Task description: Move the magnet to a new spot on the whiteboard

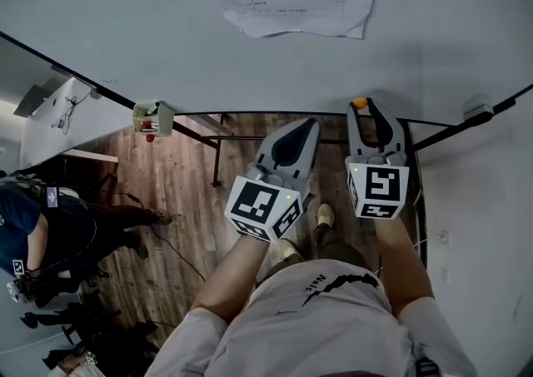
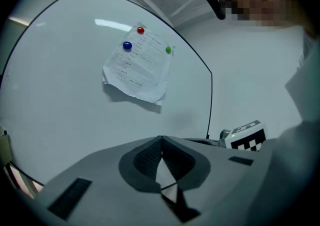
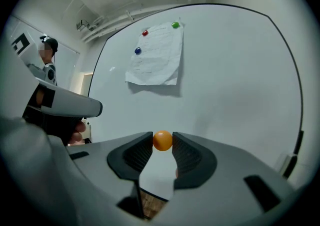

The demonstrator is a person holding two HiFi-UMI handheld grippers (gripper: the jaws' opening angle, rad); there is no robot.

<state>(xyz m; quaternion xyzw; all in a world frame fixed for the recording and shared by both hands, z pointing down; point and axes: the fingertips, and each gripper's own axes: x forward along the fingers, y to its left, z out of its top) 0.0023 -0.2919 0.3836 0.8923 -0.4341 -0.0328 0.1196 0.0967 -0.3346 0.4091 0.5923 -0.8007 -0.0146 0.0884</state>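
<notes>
Orange magnet [image 1: 359, 103] half-hidden in R tool [image 1: 366, 106]

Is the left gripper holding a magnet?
No, the left gripper shows its fingers pressed together with nothing between them.

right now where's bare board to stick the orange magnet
The whiteboard is bare right of the paper sheet, out to the dark frame, and below the sheet down to the orange magnet in the right claw. Crowded only on the sheet, where the red magnet, blue magnet and green magnet sit.
</notes>
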